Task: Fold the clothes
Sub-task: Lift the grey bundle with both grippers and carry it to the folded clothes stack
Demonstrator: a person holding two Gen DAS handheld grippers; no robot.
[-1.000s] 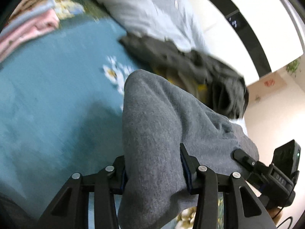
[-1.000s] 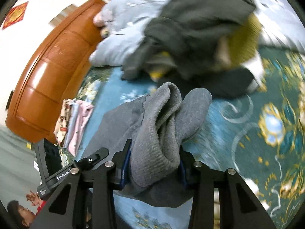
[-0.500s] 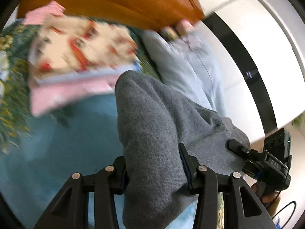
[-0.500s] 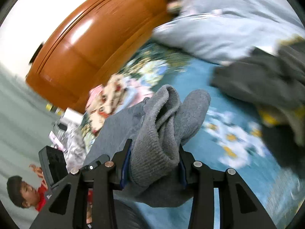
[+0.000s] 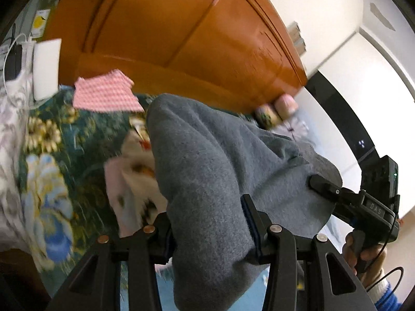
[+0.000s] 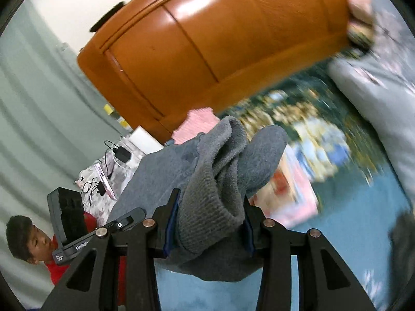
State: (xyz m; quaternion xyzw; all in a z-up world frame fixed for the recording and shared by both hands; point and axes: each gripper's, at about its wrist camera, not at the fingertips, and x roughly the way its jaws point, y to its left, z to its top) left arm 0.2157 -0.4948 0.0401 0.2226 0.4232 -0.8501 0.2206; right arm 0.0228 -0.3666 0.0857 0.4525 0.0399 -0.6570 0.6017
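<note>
Both grippers are pinching the same folded gray sweater (image 5: 212,181). The left gripper (image 5: 208,235) is clamping one end, the right gripper (image 6: 208,230) the ribbed end, with a stack of folded clothes (image 6: 288,194) just beyond.

Left tongs (image 5: 210,228) and right tongs (image 6: 207,223) seemingly both clamped, tilted downward.

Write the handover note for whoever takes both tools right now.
Left tool: shut on the grey garment, a thick bundle between its pads.
Right tool: shut on the same grey garment, at a ribbed edge.
The garment hangs between the two tools above the floral bedspread.
A stack of folded clothes lies below on the bedspread, near the wooden headboard.
Done: some clothes folded and stacked; the grey piece looks folded.
Left: probably set it on the stack and let go.
</note>
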